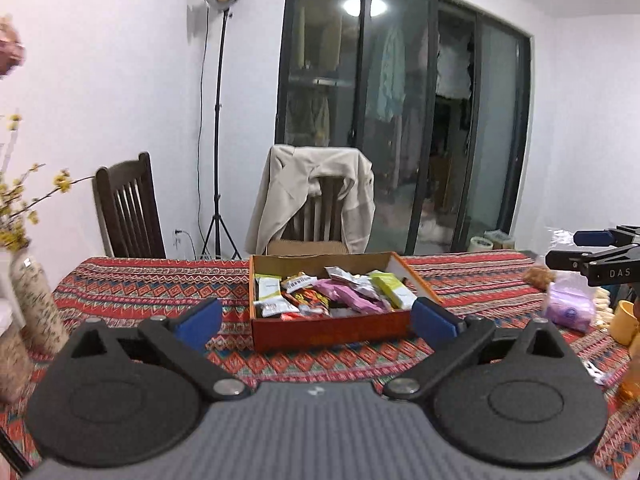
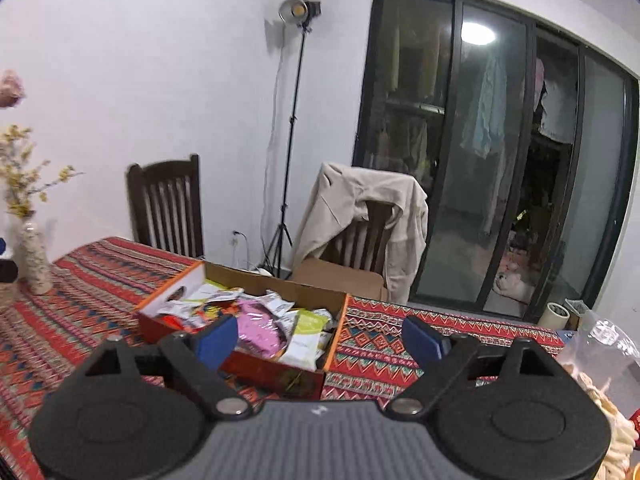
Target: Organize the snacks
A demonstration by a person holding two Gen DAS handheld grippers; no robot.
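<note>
An orange cardboard box (image 1: 332,330) sits mid-table, filled with several snack packets: pink (image 1: 346,298), pale green (image 1: 394,288), white and red ones. My left gripper (image 1: 316,320) hovers above the cloth short of the box, open wide, nothing between its blue pads. In the right wrist view the same box (image 2: 276,372) lies ahead and slightly left, its pink packet (image 2: 258,326) and green packet (image 2: 310,326) showing. My right gripper (image 2: 320,342) is open and empty, set back from the box. The right gripper (image 1: 592,250) also appears at the right edge of the left wrist view.
A patterned red tablecloth (image 1: 132,288) covers the table. A vase of yellow flowers (image 1: 34,300) stands at the left. Bagged snacks (image 1: 568,304) and a yellow cup (image 1: 626,322) crowd the right side. Two chairs (image 1: 128,208), one draped with a beige jacket (image 1: 316,196), stand behind.
</note>
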